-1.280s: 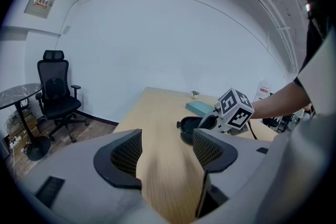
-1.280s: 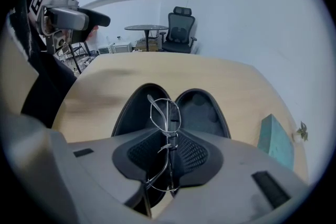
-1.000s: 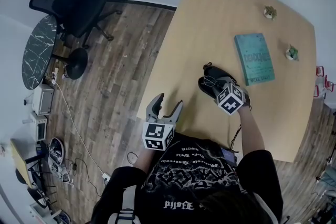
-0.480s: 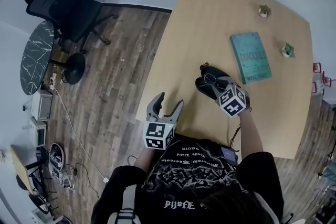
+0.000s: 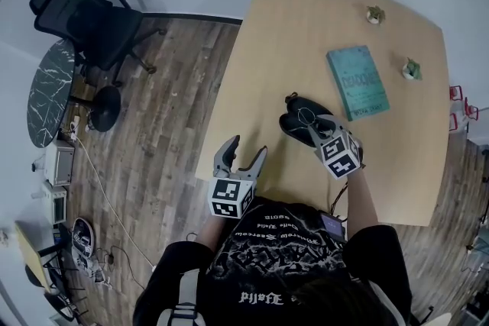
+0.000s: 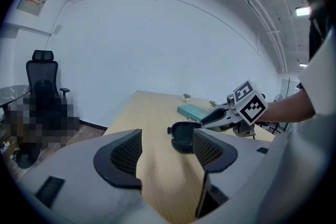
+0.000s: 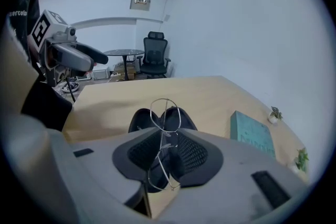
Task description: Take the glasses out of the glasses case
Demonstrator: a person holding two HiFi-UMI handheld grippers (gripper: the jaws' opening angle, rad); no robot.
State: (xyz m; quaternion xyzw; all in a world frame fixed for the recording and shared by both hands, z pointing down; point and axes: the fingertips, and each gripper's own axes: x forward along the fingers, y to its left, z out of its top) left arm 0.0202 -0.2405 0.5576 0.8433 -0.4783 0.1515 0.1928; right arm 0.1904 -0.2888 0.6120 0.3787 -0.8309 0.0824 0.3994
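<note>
From above, the table is a pale wooden slab with rounded corners and a smooth, matt top. Near its middle lies the glasses case, a black oval shell hinged open. The right gripper reaches in over it with a pair of glasses in its tips, thin wire rims with round lenses. Just beyond lies a teal book, and two small potted plants stand well apart near the far edge. The left gripper hangs at the near left edge, well apart from the case. The floor is dark wood plank. On it stand a black mesh office chair and a round, dark marble-topped table.

In the left gripper view, its two black ribbed pads stand wide apart with only bare tabletop between them. Farther along the table sits the open case, with the right gripper's tips at its rim. The wall behind is plain white.

In the right gripper view, the jaws are drawn in narrow and pinch the wire frame at the bridge. One lens sticks up above the pads and the other hangs below. The black hollow of the case lies right behind them.
</note>
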